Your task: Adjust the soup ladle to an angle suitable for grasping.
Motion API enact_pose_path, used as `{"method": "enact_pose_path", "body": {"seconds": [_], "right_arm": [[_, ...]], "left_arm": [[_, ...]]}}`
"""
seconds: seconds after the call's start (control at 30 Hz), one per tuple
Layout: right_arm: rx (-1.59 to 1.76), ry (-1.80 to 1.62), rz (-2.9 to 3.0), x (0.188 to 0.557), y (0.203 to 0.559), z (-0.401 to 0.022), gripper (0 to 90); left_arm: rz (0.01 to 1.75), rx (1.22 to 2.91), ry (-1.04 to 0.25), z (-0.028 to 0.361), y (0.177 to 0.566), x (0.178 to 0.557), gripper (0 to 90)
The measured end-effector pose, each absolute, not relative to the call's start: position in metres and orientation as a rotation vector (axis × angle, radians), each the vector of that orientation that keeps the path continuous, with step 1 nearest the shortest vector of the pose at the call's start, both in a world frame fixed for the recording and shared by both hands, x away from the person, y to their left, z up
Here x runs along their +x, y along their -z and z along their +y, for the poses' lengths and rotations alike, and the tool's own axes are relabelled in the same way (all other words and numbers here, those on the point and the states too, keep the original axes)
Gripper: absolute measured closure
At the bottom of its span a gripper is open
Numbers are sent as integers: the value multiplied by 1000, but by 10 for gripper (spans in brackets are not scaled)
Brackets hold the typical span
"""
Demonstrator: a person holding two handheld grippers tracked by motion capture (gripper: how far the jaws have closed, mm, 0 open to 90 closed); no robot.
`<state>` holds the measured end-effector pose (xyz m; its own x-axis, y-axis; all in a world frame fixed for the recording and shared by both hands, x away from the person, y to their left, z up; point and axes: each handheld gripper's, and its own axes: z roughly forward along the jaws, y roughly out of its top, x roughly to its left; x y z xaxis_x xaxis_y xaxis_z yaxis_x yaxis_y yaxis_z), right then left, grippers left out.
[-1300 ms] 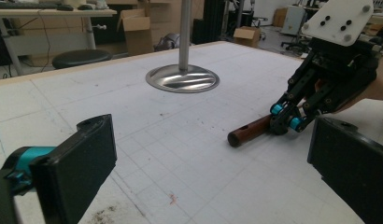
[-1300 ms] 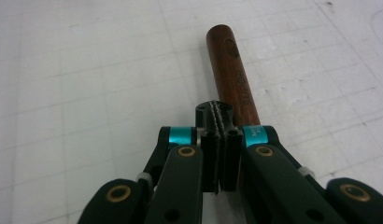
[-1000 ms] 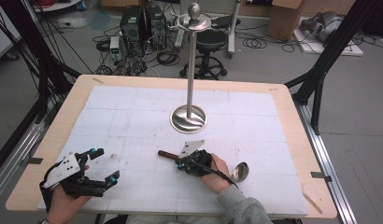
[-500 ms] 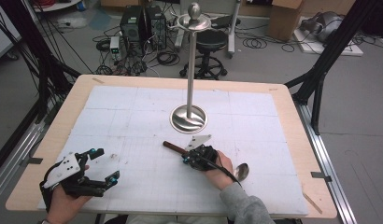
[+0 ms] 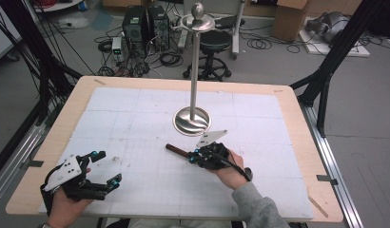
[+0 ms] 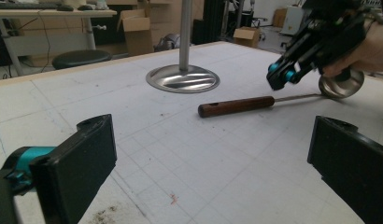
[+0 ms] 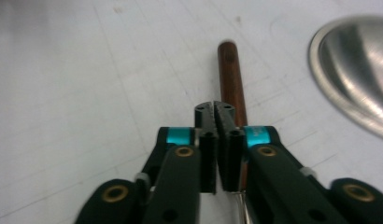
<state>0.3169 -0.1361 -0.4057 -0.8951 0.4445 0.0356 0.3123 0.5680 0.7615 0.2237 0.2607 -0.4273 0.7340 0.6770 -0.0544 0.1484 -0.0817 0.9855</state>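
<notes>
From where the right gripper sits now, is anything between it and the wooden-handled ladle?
Nothing visible is. The right gripper hangs just above the ladle, its fingers nearly shut with nothing between them. The handle lies bare on the table, and the metal stand is off to one side.

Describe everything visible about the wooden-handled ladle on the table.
The ladle with a dark brown wooden handle lies flat on the white gridded mat, in front of the steel stand's round base. Its cylindrical handle has a small hole near its free end; a thin metal shank runs to a shiny steel bowl. The right gripper hangs just above the shank, with no clear contact.
</notes>
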Motion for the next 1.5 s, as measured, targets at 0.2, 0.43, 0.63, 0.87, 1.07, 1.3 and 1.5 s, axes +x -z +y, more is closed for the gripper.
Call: {"method": "enact_pose_path", "body": {"seconds": [0.2, 0.43, 0.63, 0.87, 1.07, 1.3, 1.5], "right_arm": [[582, -1320, 2626, 314, 393, -155, 565], [482, -1218, 2689, 307, 387, -167, 315], [470, -1159, 2715, 305, 383, -174, 106], [543, -1145, 2680, 308, 380, -184, 1], [548, -1085, 2727, 310, 383, -183, 1], [538, -1001, 2810, 315, 387, -178, 2], [552, -968, 2798, 319, 389, -177, 2]], "left_arm": [[678, 1621, -504, 261, 427, 224, 18], [682, 1620, -495, 259, 427, 227, 18], [671, 1627, -482, 254, 428, 228, 17], [681, 1620, -486, 257, 428, 228, 17], [681, 1626, -489, 257, 428, 227, 17], [691, 1611, -487, 260, 428, 223, 17], [704, 1616, -494, 262, 429, 222, 17]]}}
